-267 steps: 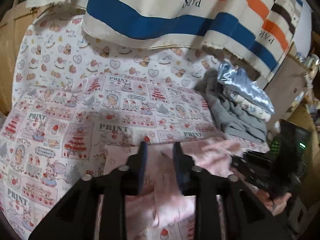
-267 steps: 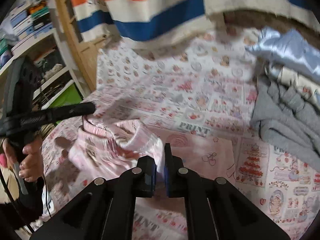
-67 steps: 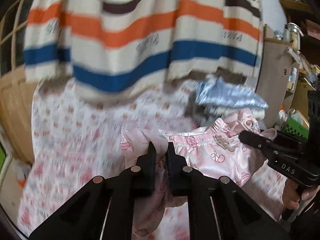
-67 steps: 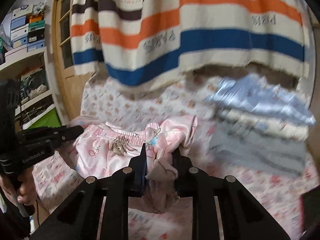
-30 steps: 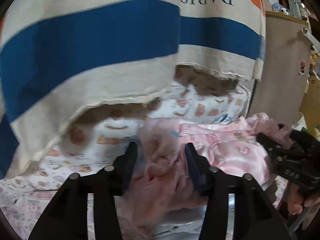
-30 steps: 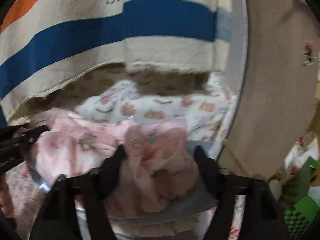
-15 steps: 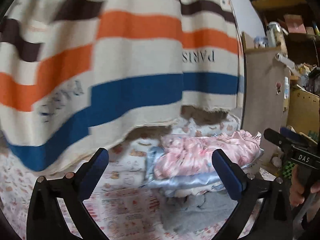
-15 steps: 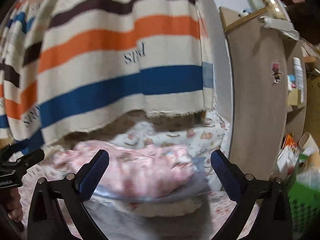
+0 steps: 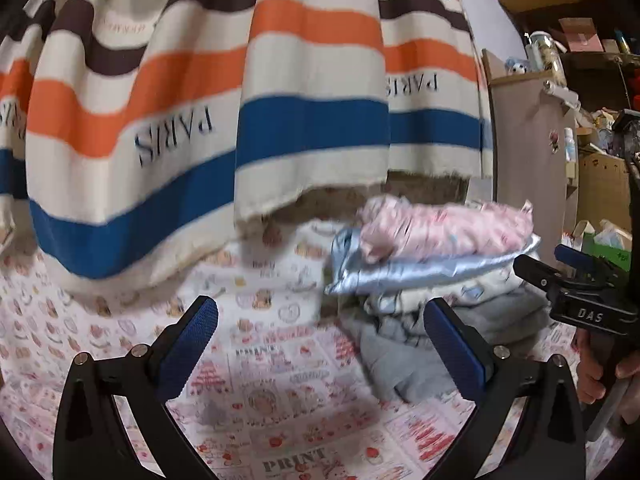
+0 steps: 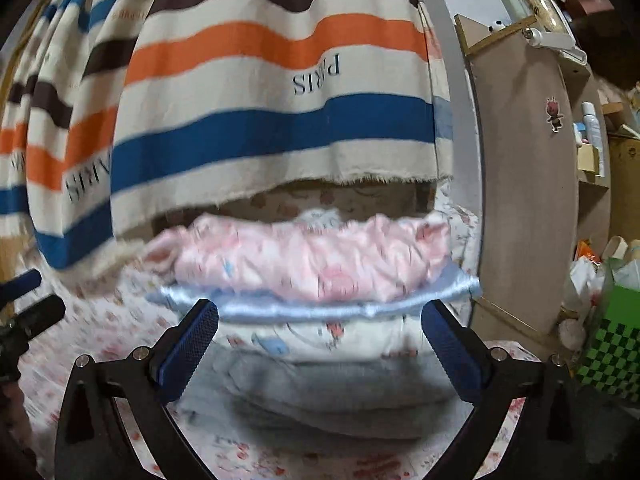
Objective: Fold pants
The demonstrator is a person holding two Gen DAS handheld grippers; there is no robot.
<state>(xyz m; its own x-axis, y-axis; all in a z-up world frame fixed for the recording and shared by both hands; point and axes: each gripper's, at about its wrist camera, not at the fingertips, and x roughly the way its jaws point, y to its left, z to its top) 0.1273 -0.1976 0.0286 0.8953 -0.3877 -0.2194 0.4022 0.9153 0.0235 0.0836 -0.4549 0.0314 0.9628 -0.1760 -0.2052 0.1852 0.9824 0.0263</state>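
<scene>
**Pink pants on top of the pile; both grippers spread and empty**

Left wrist view, left to right. The striped cream, orange, blue and brown hanging cloth (image 9: 256, 120) printed "PARIS" drapes over the far side of the bed. Under it lies the white bedsheet with red and pink cartoon print (image 9: 260, 400). The left gripper (image 9: 320, 344) has its blue-padded fingers (image 9: 188, 344) spread wide, with nothing between them but sheet. Beyond the right-hand finger, toward the bed's far right corner, is a stack of folded clothes: a grey garment (image 9: 400, 360) at the bottom, a white printed piece (image 9: 440, 296) on it, then a pale blue satin piece (image 9: 420, 272). The folded pink printed pants (image 9: 444, 228) lie on top of the satin piece, well ahead of the gripper and apart from it, up and right of its gap. At the right edge the right gripper (image 9: 560, 268) shows side-on, held by a hand (image 9: 612, 372).

Right wrist view, left to right. The tip of the left gripper (image 10: 28, 316) pokes in at the left edge. The right gripper (image 10: 320, 340) is spread wide and grips nothing. The pants (image 10: 312, 260) lie straight ahead beyond the fingertips, above the gap, untouched. A brown wooden cabinet side (image 10: 520, 200) stands just beside the stack on the right.
</scene>
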